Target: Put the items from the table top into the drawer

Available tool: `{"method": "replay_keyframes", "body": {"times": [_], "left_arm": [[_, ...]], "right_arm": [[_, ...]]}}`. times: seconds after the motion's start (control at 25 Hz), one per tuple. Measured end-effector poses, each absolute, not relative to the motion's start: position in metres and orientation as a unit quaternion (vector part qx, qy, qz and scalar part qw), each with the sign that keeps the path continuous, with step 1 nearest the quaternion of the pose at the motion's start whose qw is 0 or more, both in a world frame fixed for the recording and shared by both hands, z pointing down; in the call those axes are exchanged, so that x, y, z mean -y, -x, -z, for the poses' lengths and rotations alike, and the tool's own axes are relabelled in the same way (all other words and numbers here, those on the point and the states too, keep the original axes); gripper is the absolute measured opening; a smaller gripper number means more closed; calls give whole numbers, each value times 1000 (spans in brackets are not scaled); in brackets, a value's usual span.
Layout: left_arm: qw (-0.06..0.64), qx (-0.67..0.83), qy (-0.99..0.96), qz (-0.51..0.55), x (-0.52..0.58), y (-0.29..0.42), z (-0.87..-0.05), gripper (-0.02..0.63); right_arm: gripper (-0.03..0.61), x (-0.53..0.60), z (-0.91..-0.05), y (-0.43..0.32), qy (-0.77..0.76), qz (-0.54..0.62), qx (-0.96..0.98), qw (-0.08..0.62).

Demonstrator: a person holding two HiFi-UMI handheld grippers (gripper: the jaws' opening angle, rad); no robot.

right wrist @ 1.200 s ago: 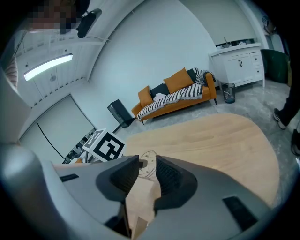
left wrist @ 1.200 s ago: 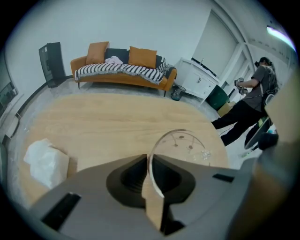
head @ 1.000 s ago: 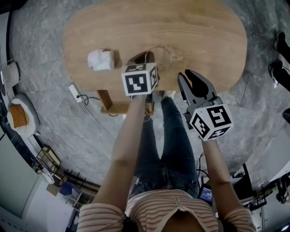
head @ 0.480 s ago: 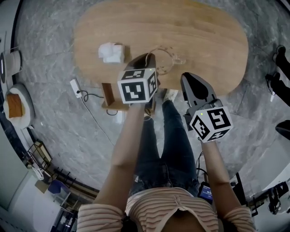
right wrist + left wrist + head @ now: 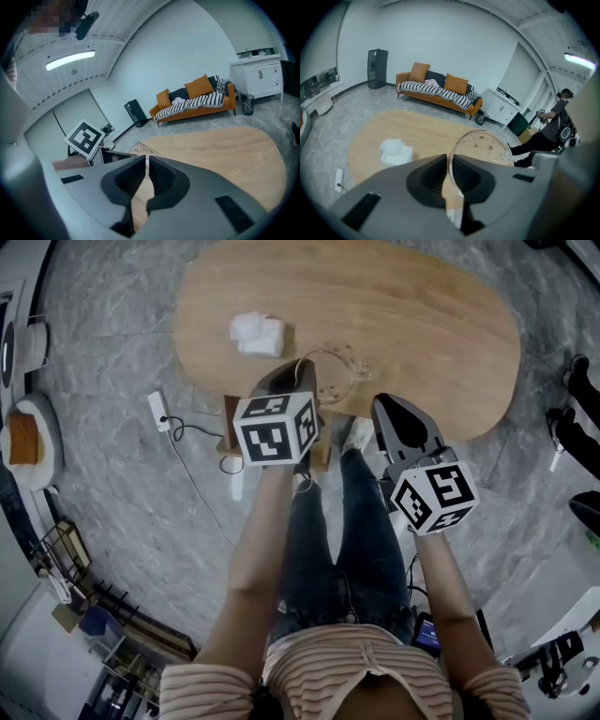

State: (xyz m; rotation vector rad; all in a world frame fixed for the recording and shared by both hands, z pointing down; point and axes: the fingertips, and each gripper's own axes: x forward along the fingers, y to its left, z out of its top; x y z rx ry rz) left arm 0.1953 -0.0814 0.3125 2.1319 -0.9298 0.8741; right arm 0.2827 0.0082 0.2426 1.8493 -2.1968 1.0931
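Note:
An oval wooden table (image 5: 422,324) carries a crumpled white tissue (image 5: 258,334) near its left end. My left gripper (image 5: 289,379) is shut on the rim of a clear round dish (image 5: 333,371), held on edge over the table's near side. In the left gripper view the dish (image 5: 483,147) rises from between the jaws of that gripper (image 5: 449,161), and the tissue (image 5: 396,151) lies to the left. My right gripper (image 5: 389,404) hovers at the near edge, right of the dish. Its jaws are closing to a thin slit with nothing between them (image 5: 146,161).
A wooden box-like part (image 5: 230,423) juts out below the table's near edge, beside the person's legs. A white power strip (image 5: 157,411) and cable lie on the grey floor at left. An orange sofa (image 5: 436,91), a white cabinet (image 5: 501,110) and a seated person (image 5: 555,122) stand beyond.
The right gripper's jaws stood wide open a second ago and have come almost together. Both grippers rose; the left one lifted the clear dish with it.

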Motion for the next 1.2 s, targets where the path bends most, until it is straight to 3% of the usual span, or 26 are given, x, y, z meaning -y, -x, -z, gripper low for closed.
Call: {"method": "replay_keyframes", "body": {"times": [0.76,1.2], "left_arm": [[354,420,-770,-327,43,11,-332,34],[375,425,-749,-344,10,82,-391,34]], "right_arm": [[14,-26,-266,-109,-534,-370,756,79],[14,-52,-309,-38,-510,-397,756,111]]}}
